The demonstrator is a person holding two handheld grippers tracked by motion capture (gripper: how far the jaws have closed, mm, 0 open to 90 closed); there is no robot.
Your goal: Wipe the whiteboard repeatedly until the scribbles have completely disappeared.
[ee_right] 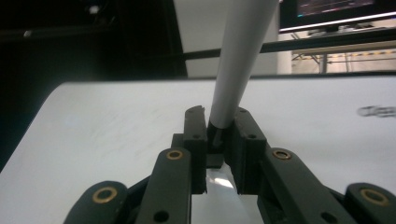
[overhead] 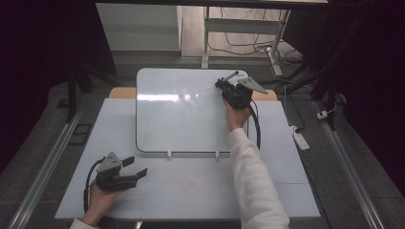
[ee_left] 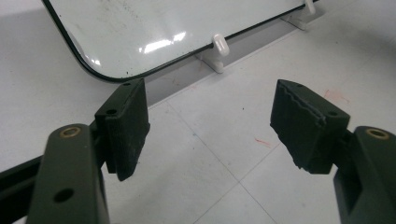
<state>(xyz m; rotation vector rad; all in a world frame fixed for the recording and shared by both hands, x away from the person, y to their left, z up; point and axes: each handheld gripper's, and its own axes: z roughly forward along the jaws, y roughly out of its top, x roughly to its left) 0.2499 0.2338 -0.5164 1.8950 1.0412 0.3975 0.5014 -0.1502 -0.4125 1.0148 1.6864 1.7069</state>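
Right gripper (overhead: 223, 86): sitting over the whiteboard (overhead: 181, 114) toward its 1 o'clock corner, jaws pinching a white marker (overhead: 231, 76) near one end. In the right gripper view the marker (ee_right: 238, 60) is running off the top edge, so its far end is cut off; the held end is lying hidden between the jaws. A dark smudge of writing (ee_right: 376, 111) is showing at 3 o'clock on the board, too blurred to read.

Left gripper (overhead: 135, 168): resting on the table (overhead: 200, 191) at 7 o'clock from the board, jaws spread apart, gripping nothing. Faint red marks (ee_left: 262, 141) are showing on the table between them.
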